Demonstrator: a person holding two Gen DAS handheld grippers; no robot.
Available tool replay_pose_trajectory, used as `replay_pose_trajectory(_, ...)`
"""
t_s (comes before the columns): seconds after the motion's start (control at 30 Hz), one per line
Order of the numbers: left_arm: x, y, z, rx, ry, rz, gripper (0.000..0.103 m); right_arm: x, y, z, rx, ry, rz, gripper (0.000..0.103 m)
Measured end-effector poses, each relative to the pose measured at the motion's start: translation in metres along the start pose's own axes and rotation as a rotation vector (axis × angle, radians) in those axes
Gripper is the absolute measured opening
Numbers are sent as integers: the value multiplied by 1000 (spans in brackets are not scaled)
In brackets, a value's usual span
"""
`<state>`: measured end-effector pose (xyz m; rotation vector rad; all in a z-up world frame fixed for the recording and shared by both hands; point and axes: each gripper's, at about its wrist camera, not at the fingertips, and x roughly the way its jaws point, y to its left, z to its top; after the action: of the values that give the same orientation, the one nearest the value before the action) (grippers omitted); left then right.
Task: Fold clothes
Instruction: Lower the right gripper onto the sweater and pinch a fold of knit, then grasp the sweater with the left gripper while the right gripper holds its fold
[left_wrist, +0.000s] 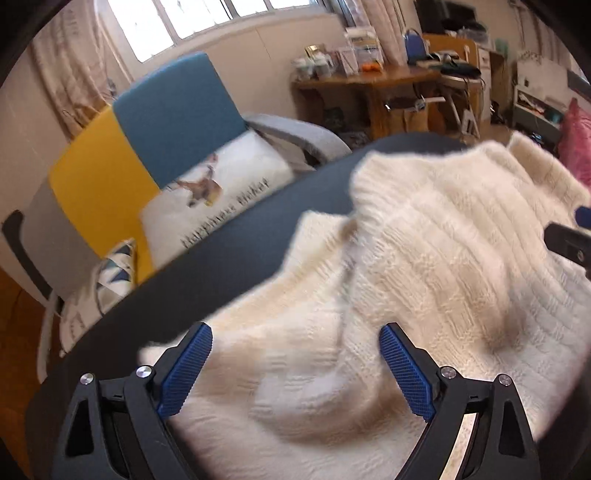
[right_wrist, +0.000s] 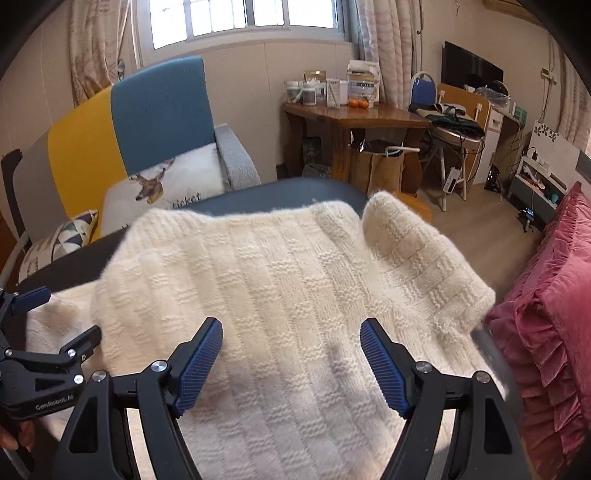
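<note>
Cream knitted sweater (right_wrist: 280, 295) lies spread over a dark round counter (right_wrist: 229, 201), its ribbed hem towards the sofa and one folded part (right_wrist: 417, 251) resting at the right, near a pink ruffled cushion (right_wrist: 550, 332). In the left wrist view the knit is blurred and rumpled into a fold. The left claw (left_wrist: 295, 358) hangs over the sweater's near edge with its blue pads (left_wrist: 188, 373) wide apart and nothing pinched between them. The right claw (right_wrist: 291, 354) hangs over the middle of the sweater, its jaws likewise apart and empty. Behind the counter stand a sofa (right_wrist: 159, 110) in blue and yellow with a deer-print pillow (right_wrist: 166, 184), and a wooden table (right_wrist: 354, 118) loaded with jars.
</note>
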<state>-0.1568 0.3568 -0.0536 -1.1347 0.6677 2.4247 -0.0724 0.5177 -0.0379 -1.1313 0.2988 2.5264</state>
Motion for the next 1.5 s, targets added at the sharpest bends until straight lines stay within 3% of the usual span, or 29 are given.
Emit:
replay_pose_trajectory(0.2,25,3,-12,-82,88,-100,94,44,-12,-18,35,126,-55,80)
replay_pose_trajectory(0.4,31,3,-17,-114,99,-140,93,42,-12,-34,34,55,-65,83)
replay_pose_trajectory(0.5,28,-2,-18,-84,88,-145,86,38,-11,-38,32,51,-64,73)
replay_pose_trajectory(0.57,25,-3,-19,-71,77,-154,80,34,-10,-40,29,48,-60,61)
replay_pose_trajectory(0.7,16,-9,-23,-35,42,-169,50,26,-11,-48,22,41,-32,40)
replay_pose_trajectory(0.77,9,-14,-25,-4,24,-167,36,23,-14,-51,47,39,-4,26)
replay_pose_trajectory(0.87,2,-10,-28,-12,12,-176,24,16,-22,-57,122,38,63,17)
replay_pose_trajectory(1.1,-21,18,-46,-127,2,-223,19,-4,-22,-79,234,41,189,12)
replay_pose_trajectory(1.5,-76,87,-91,-309,-89,-308,17,-50,47,-112,271,23,429,10)
